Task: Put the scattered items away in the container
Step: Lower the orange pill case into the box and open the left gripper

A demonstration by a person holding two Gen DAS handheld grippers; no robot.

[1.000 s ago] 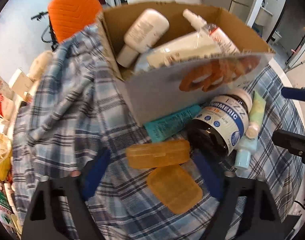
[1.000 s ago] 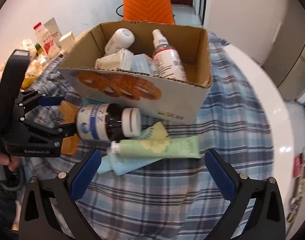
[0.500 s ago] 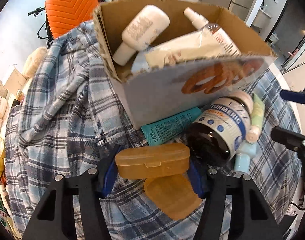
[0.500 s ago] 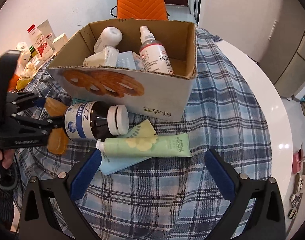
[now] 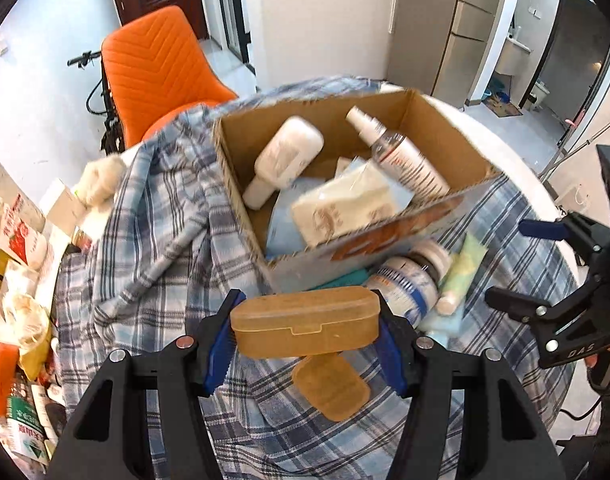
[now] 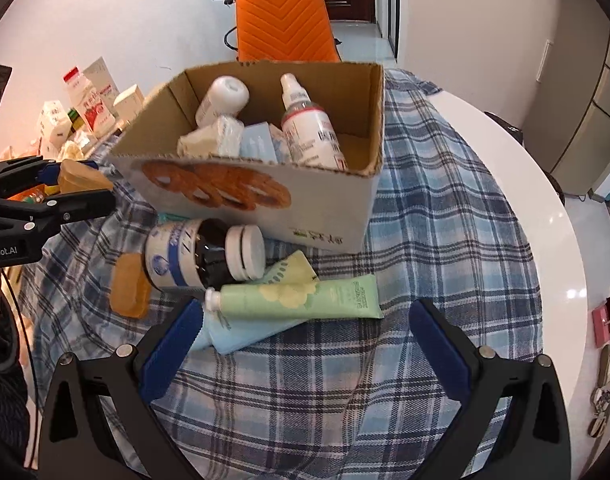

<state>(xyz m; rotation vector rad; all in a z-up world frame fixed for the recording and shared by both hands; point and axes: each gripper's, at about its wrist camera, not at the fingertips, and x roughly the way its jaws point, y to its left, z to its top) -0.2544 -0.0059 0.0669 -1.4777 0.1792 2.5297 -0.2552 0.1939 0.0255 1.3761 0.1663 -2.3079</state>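
Note:
My left gripper is shut on a translucent orange case and holds it in the air, short of the cardboard box. The case also shows in the right wrist view. The box holds a white bottle, a spray bottle and soft packs. On the plaid cloth in front of it lie a dark turmeric bottle, a green tube, a light blue tube and a flat orange case. My right gripper is open and empty, just in front of the tubes.
An orange chair stands behind the round white table. Cartons and packets crowd the table's left side. The plaid cloth is bunched up left of the box. A teal tube lies against the box front.
My left gripper closed on the long orange case and lifted it off the cloth toward the box. My right gripper stayed open and drew back slightly.

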